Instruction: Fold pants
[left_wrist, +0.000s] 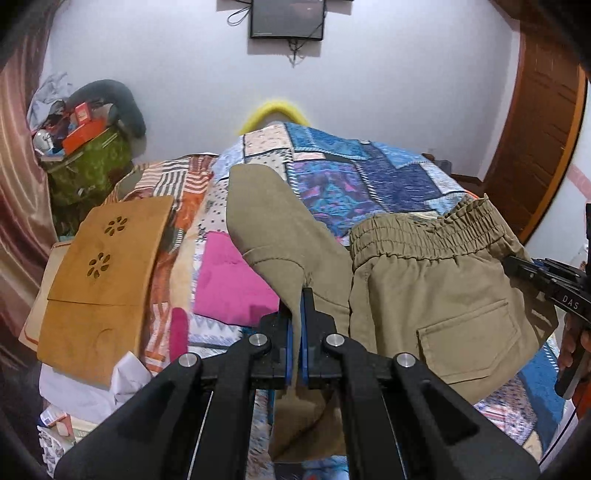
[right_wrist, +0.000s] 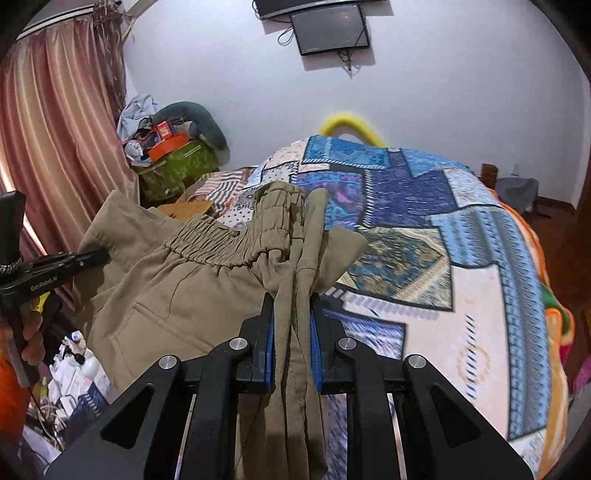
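The khaki cotton pants with a gathered elastic waistband (left_wrist: 417, 284) hang in the air above the bed, stretched between the two grippers. The left gripper (left_wrist: 297, 295) is clenched on a flat fold of the khaki cloth, its blue-padded fingers (left_wrist: 306, 314) pressed tight against the fabric, which rises past them in a broad flap. The right gripper (right_wrist: 292, 299) is clamped on a thick bunch of the same pants near the waistband end, with folds of cloth running down between its blue pads (right_wrist: 269, 343) and out below them. In the left wrist view the waistband and a patch back pocket (left_wrist: 469, 339) face the camera. The bed below carries a patchwork quilt of blue, purple and cream panels (right_wrist: 424, 236). On the bed's left side lie a tan wooden lap tray with flower-shaped cut-outs (left_wrist: 107, 273) and a folded bright pink cloth (left_wrist: 229, 280). A dark wall-mounted screen (left_wrist: 288, 18) hangs on the pale wall beyond.
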